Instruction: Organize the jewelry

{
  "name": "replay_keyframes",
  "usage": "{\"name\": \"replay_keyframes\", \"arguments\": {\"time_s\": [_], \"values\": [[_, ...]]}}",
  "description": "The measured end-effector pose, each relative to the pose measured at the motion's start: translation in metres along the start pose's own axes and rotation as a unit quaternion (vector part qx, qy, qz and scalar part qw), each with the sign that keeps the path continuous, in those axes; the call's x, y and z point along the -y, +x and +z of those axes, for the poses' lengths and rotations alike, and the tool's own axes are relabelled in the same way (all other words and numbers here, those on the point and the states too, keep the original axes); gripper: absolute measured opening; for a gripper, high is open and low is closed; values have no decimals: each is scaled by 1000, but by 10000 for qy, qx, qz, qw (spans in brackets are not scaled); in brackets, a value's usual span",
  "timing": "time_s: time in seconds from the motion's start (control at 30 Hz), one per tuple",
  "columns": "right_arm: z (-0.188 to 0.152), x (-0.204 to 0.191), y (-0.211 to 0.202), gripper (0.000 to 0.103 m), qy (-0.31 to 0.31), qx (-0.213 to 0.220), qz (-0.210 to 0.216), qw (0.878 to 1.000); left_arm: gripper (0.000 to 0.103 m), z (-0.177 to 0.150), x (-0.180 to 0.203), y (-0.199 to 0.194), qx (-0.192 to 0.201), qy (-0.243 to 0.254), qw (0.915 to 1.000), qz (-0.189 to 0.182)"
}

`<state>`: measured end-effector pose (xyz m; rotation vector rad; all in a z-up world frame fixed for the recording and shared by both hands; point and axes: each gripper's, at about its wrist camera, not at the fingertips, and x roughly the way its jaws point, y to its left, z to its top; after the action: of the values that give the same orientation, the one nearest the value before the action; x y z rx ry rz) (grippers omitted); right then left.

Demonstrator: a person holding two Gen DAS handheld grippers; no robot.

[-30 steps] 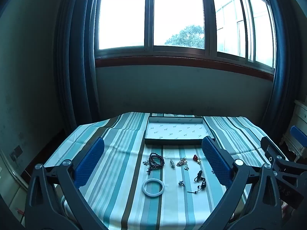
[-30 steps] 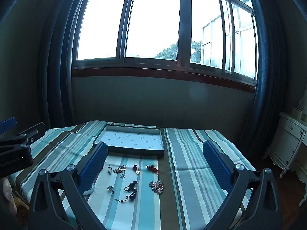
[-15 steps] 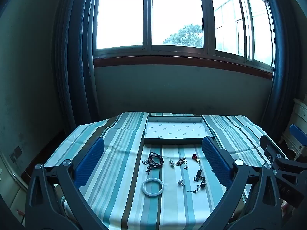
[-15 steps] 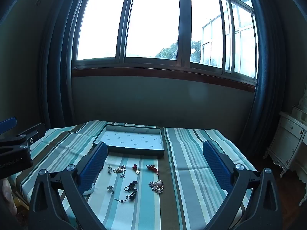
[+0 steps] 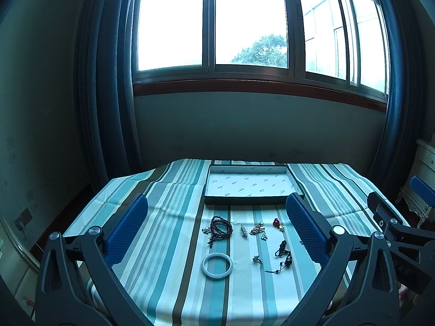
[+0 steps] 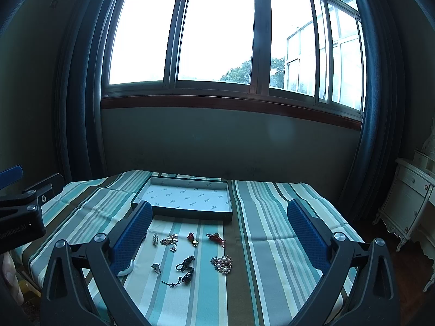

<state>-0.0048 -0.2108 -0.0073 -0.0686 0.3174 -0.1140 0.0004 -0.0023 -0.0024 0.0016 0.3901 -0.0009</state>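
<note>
Both grippers held above the near edge of the table, neither touching anything. Left gripper [image 5: 217, 228]: jaws spread wide, nothing between the blue pads [image 5: 127, 231]. Right gripper [image 6: 220, 233]: jaws likewise spread wide and holding nothing. Striped tablecloth [image 5: 168, 217] covers the table. Shallow tray [image 5: 248, 202] with a white printed lining sits at the far middle of the cloth, nothing in it. Jewelry lies loose on the cloth in front of the tray, well apart from both grippers. Nearest the tray, left to right: dark bead bracelet [image 5: 220, 228], small silver brooch [image 5: 244, 230], tangled gold chain [image 5: 258, 228], red charm [image 5: 276, 221], then a red tassel piece [image 6: 216, 237]. Closer row: white bangle [image 5: 217, 265] at the left, small silver ring [image 5: 256, 258], black cord pendant [image 5: 282, 255], and a pearl cluster [image 6: 222, 264] at the right. In the right wrist view the bangle is mostly hidden behind the left finger pad. A cream cabinet [image 6: 407, 198] stands to the right of the table, and a window [image 5: 212, 21] with dark curtains fills the far wall
</note>
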Motion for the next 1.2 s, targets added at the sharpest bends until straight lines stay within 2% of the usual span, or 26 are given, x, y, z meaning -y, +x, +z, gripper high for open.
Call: {"name": "replay_keyframes", "arguments": {"time_s": [1.2], "values": [[2, 1, -3, 99, 0, -3, 4, 10000, 101, 0, -1, -1, -9, 16, 10000, 16]]}}
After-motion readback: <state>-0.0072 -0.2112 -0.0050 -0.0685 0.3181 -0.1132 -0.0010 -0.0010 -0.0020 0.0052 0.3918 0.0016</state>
